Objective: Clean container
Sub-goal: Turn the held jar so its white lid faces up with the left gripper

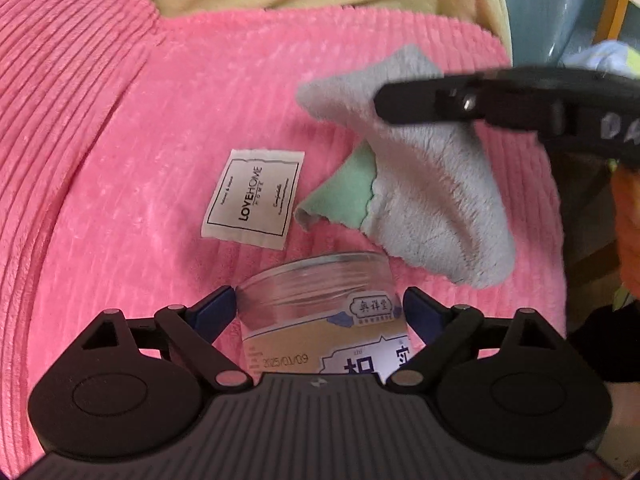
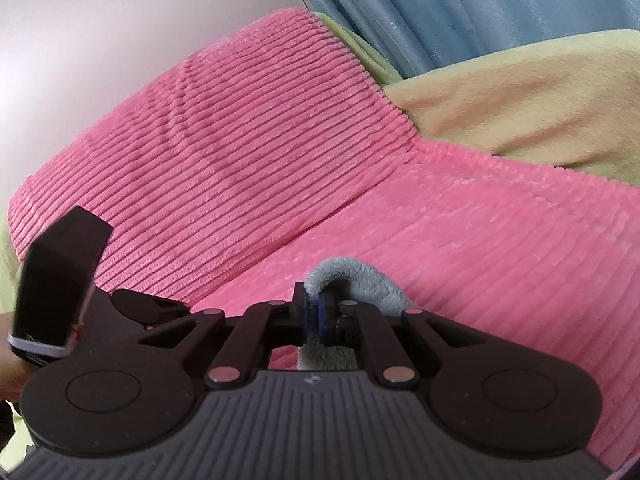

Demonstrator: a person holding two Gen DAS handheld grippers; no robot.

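Observation:
A clear round container (image 1: 320, 304) with a tan and white printed label sits between the blue pads of my left gripper (image 1: 320, 306), which is shut on its sides. Its open mouth points away from me, over the pink blanket. Above and to the right hangs a grey cleaning cloth (image 1: 436, 208) with a green underside, pinched at its top by my right gripper (image 1: 384, 100). The right wrist view shows my right gripper (image 2: 314, 314) shut on the grey cloth (image 2: 352, 280), whose fold bulges over the pads. Cloth and container are apart.
A pink ribbed blanket (image 1: 160, 120) covers the surface, with a white "LOVEHOME" tag (image 1: 253, 198) sewn on it. A pink ribbed cushion (image 2: 224, 140) rises behind, with yellow-green bedding (image 2: 540, 112) and a blue curtain (image 2: 480, 8) beyond. The left gripper's body (image 2: 56, 280) shows at left.

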